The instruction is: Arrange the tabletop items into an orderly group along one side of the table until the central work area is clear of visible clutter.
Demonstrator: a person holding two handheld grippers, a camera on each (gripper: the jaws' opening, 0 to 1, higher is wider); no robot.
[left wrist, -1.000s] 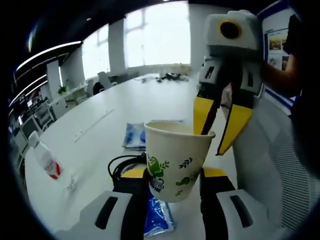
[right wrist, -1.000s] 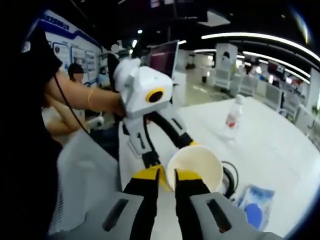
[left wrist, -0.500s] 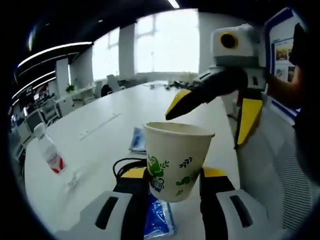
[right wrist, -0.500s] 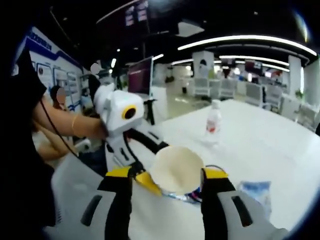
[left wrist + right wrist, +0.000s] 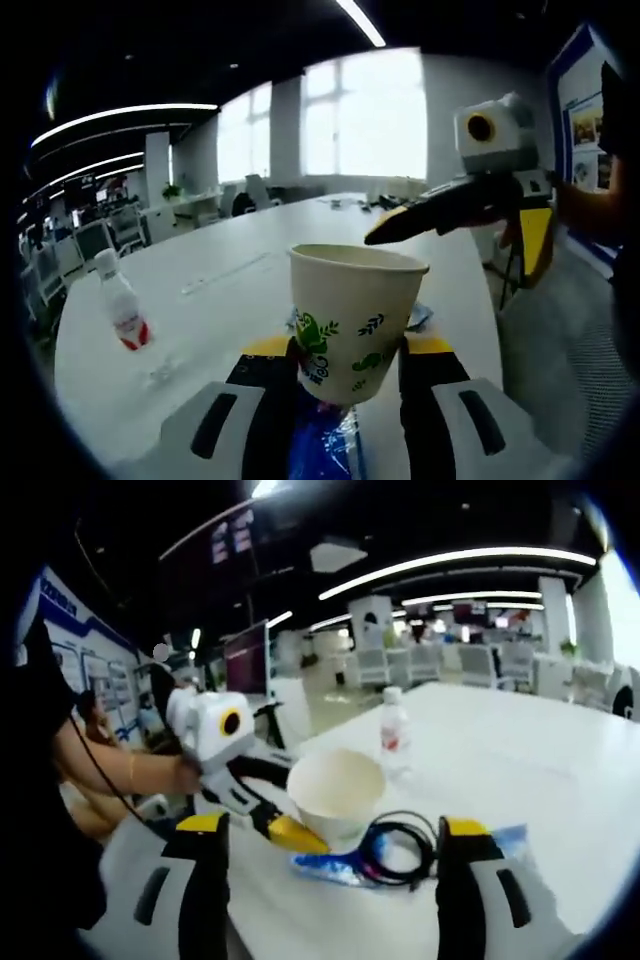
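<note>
At far left in the left gripper view a bottle stands upright on the white table, well apart from everything else. Nearer the middle, the left gripper is clamped on the lower wall of a paper cup, one jaw on each side, the cup upright and raised above the table. A blue packet lies under it. To the right, the right gripper hangs beside the rim with its jaws spread wide, touching nothing.

In the right gripper view the cup sits between that gripper's parted jaws but farther off, with a black cable coiled on the packet just near of it.

The cup looks light, thin and easily crushed; I judge a gentle hold low on the wall is safest, since the rim would buckle.
</note>
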